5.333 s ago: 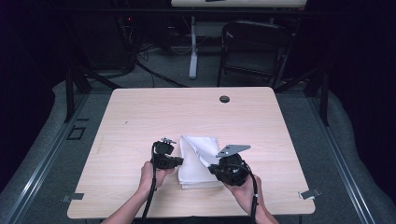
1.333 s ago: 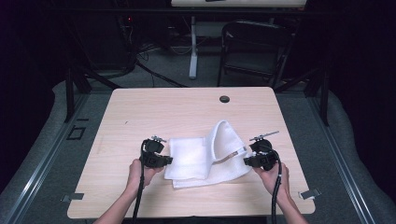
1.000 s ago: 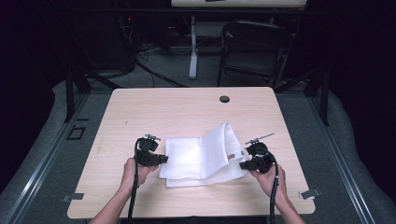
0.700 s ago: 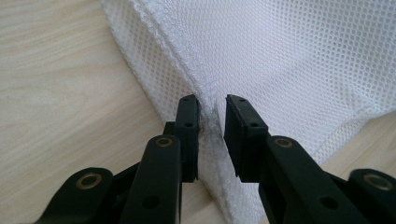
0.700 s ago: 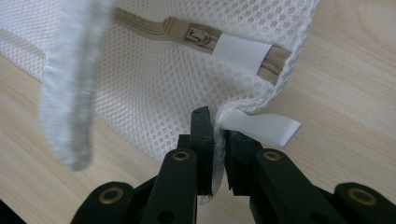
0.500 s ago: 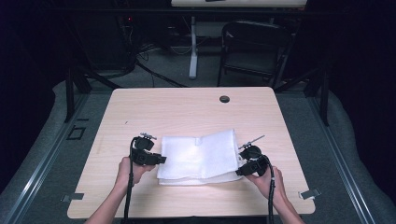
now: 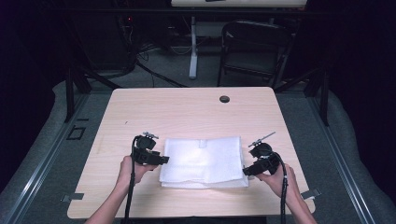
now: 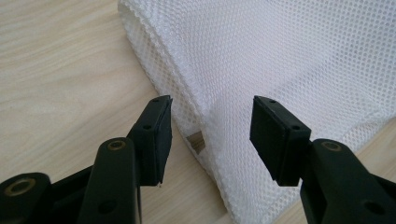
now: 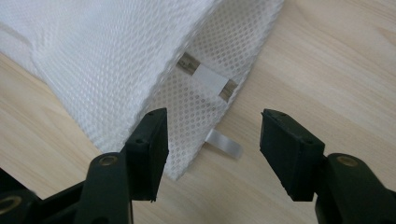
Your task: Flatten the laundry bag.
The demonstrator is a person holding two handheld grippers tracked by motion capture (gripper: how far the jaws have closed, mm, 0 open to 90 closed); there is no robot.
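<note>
A white mesh cloth point(image 7: 203, 161) lies folded flat on the near half of the wooden table point(image 7: 187, 112). My left gripper point(image 7: 164, 159) sits at its left edge. In the left gripper view the jaws point(image 8: 210, 135) have just been opening and stand apart, with the folded mesh edge point(image 8: 280, 60) below and ahead of them, untouched by the pads. My right gripper point(image 7: 246, 171) rests at the cloth's right near corner. Its jaws point(image 9: 212, 149) have also just been opening, and they are open over the mesh corner point(image 9: 191, 116) and a small white tab point(image 9: 224, 143).
A black grommet point(image 7: 224, 99) sits near the table's far edge. A folding chair point(image 7: 254, 46) and a stand with cables are on the floor behind the table. Bare wood surrounds the cloth on all sides.
The cloth's raised right part has been laid down flat to the right. Both grippers have let go of it and opened, with the hands spread to the cloth's two ends.
</note>
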